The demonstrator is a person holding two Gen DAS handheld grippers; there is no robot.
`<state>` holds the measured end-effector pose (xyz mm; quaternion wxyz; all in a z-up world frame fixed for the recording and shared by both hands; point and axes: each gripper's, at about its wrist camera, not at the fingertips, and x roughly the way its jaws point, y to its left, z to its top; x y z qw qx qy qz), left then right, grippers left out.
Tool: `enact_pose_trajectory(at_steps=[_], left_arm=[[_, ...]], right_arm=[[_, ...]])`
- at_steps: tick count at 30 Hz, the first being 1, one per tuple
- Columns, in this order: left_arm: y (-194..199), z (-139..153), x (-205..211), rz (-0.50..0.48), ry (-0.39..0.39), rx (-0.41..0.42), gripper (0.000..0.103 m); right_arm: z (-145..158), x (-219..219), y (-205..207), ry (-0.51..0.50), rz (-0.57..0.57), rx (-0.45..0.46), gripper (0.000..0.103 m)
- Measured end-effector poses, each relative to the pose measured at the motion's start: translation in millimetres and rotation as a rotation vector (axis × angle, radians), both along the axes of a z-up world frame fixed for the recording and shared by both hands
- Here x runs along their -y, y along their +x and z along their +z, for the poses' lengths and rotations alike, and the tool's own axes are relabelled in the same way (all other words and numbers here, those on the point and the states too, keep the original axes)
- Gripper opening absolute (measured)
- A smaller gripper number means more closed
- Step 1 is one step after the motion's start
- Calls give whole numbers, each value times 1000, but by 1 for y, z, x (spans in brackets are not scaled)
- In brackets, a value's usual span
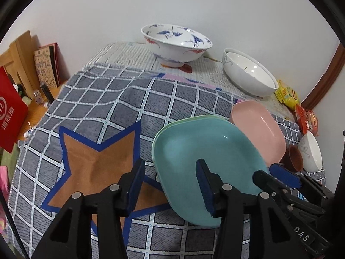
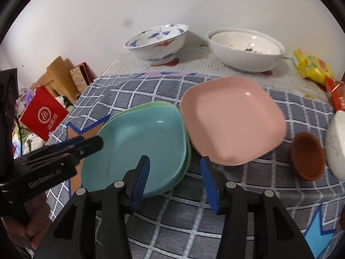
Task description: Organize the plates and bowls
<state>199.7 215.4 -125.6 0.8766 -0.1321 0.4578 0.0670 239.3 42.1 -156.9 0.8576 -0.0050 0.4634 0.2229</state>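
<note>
Left gripper (image 1: 170, 184): jaws part-open, holding nothing; the teal plate's near-left rim lies between the blue ribbed pads, untouched.

Teal plate (image 2: 138, 142): glossy, rounded-square, shallow; sits on top of a pale green plate (image 2: 187, 159) of like shape, of which only the edge shows. The stack rests on the tabletop's cloth, partly over a brown star patch (image 1: 97, 161).

Right gripper (image 2: 175, 180): jaws part-open and empty, hovering over the stack's near-right corner.

Pink plate (image 2: 232, 120): same rounded-square form, smooth glaze, just right of the stack; it appears tilted or blurred, so whether it lies flat cannot be told.

Terracotta cup (image 2: 307, 156) and small white bowl (image 2: 336, 142): lying on their sides near the right edge.

Rear: crane-patterned bowl (image 1: 175, 43), footed, flared; white bowl (image 1: 250, 75), apparently two nested.

Checked cloth (image 1: 107, 95): soft, grey and white, rumpled.

Risks, as judged: slick glaze may slip from narrow pads; an uneven cloth could rock the stack; a swing rightward could knock the pink plate or roll the cup off.
</note>
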Motion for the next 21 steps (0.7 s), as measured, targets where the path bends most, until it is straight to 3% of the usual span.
enact_pose_trajectory(at_steps=[9,21], left_arm=[[-2,15,18,-17,15,15,46],[21,31,50,-59,50,37,46]], right_arm=[[10,32,-3,44,-43,1,49],[35,87,16,1,-158,69,49]])
